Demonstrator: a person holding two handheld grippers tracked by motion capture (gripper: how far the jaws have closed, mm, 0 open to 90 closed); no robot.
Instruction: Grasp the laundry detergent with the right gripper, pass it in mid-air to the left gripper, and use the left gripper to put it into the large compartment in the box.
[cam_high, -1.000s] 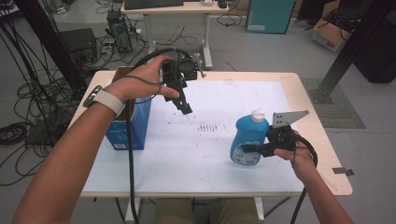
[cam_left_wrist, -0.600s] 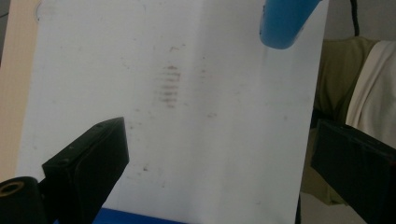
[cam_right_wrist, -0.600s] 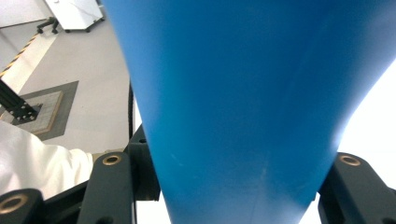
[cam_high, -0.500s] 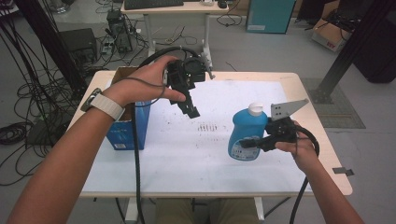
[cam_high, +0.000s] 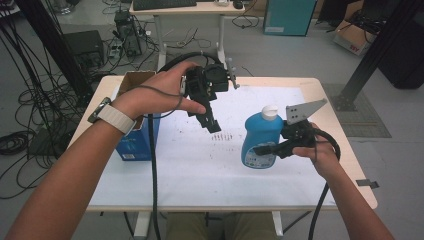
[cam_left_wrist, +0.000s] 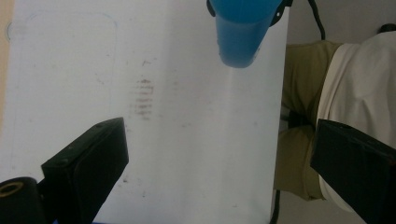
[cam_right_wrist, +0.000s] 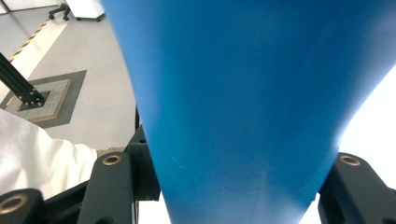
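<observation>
The right tongs (cam_high: 265, 149) clamp the blue detergent bottle (cam_high: 261, 136) at centre-right, apparently lifted off the counter (cam_high: 200, 165). The left tongs (cam_high: 209, 121) hang wide apart, upper centre. Keep the bottle upright and the squeeze steady.

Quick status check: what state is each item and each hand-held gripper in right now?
Blue detergent bottle: upright, white cap on, clamped and lifted off the table.
Right hand-held gripper: shut on the bottle's lower body.
Left hand-held gripper: jaws wide open, empty, held above the table pointing down.
Blue cardboard box: upright at the table's left edge, top flaps open.
White table cover: flat, stained near the middle.
</observation>
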